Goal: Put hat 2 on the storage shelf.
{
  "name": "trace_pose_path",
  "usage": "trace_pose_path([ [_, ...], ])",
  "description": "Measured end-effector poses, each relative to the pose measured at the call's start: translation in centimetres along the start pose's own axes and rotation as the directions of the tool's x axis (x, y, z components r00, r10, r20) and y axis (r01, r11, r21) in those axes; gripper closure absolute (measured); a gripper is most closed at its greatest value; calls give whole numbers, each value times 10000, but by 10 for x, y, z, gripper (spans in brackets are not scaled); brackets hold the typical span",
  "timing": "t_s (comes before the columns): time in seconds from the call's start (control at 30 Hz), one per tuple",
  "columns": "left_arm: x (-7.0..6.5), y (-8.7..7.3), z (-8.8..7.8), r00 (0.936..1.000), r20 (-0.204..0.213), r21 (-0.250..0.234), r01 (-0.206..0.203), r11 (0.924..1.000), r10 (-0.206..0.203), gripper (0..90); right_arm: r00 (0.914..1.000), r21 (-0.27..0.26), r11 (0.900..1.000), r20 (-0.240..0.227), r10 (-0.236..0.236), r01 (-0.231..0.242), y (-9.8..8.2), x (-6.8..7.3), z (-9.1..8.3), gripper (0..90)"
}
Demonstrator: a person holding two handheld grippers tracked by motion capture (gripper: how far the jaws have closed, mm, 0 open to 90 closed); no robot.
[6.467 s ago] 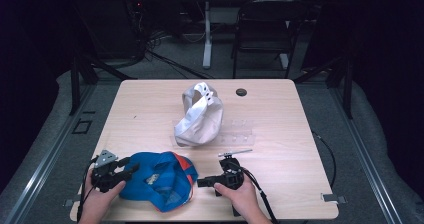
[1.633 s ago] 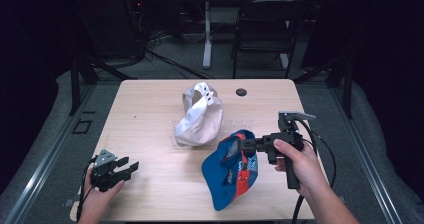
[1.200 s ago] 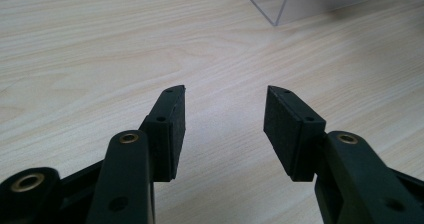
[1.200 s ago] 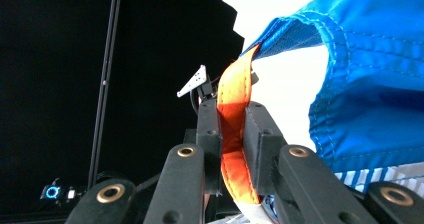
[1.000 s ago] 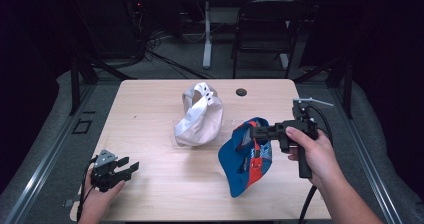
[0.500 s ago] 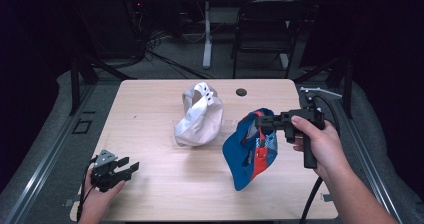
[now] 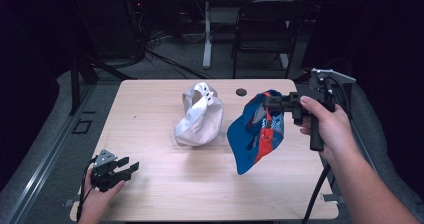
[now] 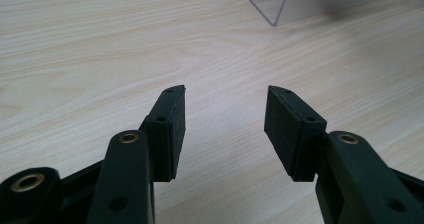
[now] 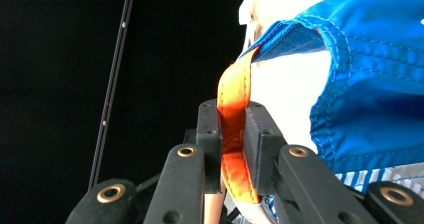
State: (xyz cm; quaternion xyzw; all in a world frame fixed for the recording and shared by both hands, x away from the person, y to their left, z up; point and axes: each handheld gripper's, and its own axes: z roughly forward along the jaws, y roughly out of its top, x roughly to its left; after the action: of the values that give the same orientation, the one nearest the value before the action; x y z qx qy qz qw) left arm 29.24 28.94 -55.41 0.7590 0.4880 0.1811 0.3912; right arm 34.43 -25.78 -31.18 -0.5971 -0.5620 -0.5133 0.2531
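Since earlier: blue cap (image 7: 256, 131) carried rightward, lifted off table (image 7: 150, 114) | right hand-held gripper (image 7: 272, 102) clenched on its orange strap (image 9: 234, 134), cap dangling below | left hand-held gripper (image 7: 122, 168) released, empty | risk: strap slips, cap drops.

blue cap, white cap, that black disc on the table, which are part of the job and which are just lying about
In the job:
blue cap, hanging by its orange strap from the right gripper

Lying about:
white cap
black disc
left gripper, open, idle
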Motion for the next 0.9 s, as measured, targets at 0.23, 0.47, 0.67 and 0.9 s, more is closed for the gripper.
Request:
trace_pose_path([
  [0.23, 0, 0, 0, 10000, 42, 74, -17, 10000, 17, 513, 9999, -420, 9990, 125, -119, 124, 14, 12, -7, 791],
  [0.47, 0, 0, 0, 10000, 28, 85, 13, 10000, -14, 513, 9992, -846, 9964, 401, -75, 109, 30, 12, -6, 791],
  [0.67, 0, 0, -1, 10000, 57, 115, 35, 9999, -36, 513, 9988, -1173, 9930, 426, 221, -169, 43, 5, 3, 791],
  [0.9, 1, 0, 0, 10000, 55, 134, 42, 9999, -43, 513, 9968, -1502, 9881, 679, 427, -321, 55, -3, 13, 791],
])
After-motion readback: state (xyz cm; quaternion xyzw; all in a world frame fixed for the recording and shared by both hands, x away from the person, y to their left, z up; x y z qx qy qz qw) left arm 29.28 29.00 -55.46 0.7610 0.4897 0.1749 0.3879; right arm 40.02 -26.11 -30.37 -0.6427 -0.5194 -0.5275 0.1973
